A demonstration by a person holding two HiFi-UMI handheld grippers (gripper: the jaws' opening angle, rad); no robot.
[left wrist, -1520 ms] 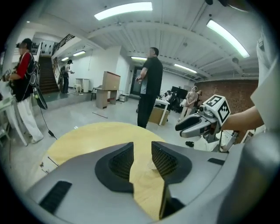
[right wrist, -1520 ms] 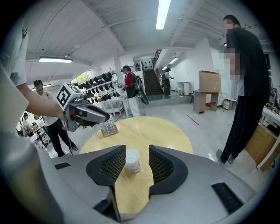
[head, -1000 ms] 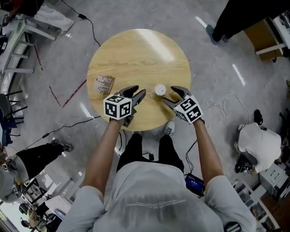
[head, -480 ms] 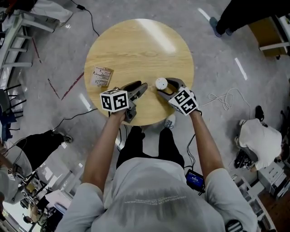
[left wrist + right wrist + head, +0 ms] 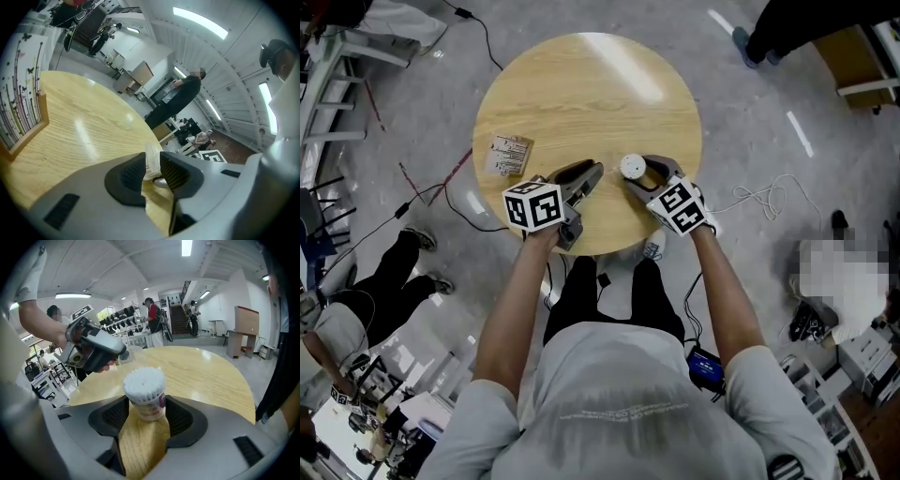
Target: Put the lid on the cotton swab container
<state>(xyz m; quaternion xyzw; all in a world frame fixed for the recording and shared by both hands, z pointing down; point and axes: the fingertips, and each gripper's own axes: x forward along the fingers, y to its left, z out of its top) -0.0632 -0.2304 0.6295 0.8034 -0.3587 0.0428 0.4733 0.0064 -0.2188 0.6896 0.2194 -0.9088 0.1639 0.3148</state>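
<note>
Pinching the lid (image 5: 152, 160) on edge between its pads, the left gripper (image 5: 592, 174) has just been closing and now grasps it over the round wooden table (image 5: 581, 89), a little left of centre in the head view. Just to the right, the right gripper (image 5: 641, 174) has also been drawing its jaws in. They press on both sides of the cotton swab container (image 5: 144, 383), which stands upright on the tabletop near its lower edge, uncovered, white swab tips showing at the top. Lid and container are apart, with bare wood between them. Further left on the table lies a small printed packet (image 5: 511, 156). At the right, a white cable (image 5: 759, 208) loops on the grey floor (image 5: 750, 112).
</note>
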